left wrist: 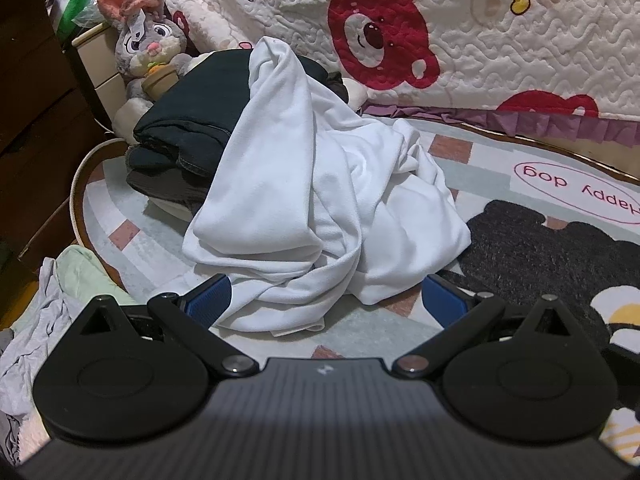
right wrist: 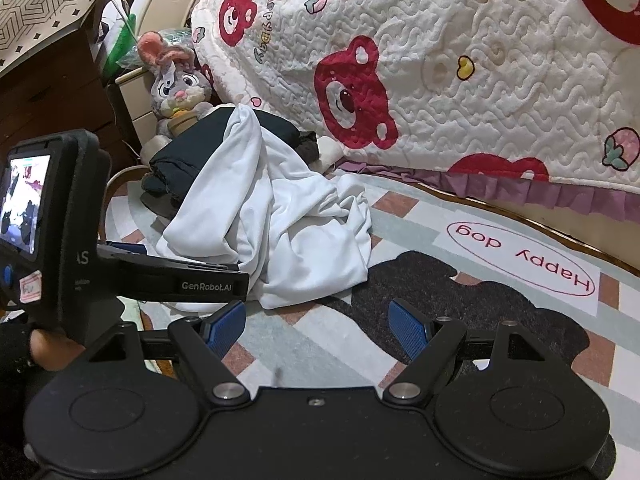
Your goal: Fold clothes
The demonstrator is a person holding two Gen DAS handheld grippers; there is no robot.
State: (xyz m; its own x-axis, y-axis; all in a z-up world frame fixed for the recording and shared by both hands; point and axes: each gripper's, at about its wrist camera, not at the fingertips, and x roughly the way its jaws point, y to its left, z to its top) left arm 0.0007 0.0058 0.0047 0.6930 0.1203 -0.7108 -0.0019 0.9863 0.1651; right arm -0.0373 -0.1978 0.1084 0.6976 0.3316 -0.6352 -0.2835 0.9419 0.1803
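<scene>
rug (right wrist: 472, 216): "Happy dog" | left tool (right wrist: 208, 286): "GenRobot.AI"

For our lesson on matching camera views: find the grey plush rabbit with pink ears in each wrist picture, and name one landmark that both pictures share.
Left wrist view: the plush rabbit sits at upper left, just behind the dark folded clothes.
Right wrist view: the plush rabbit sits upper left of centre, again behind the dark folded clothes.
Shared landmark: the crumpled white garment draped over that stack onto the rug.
</scene>
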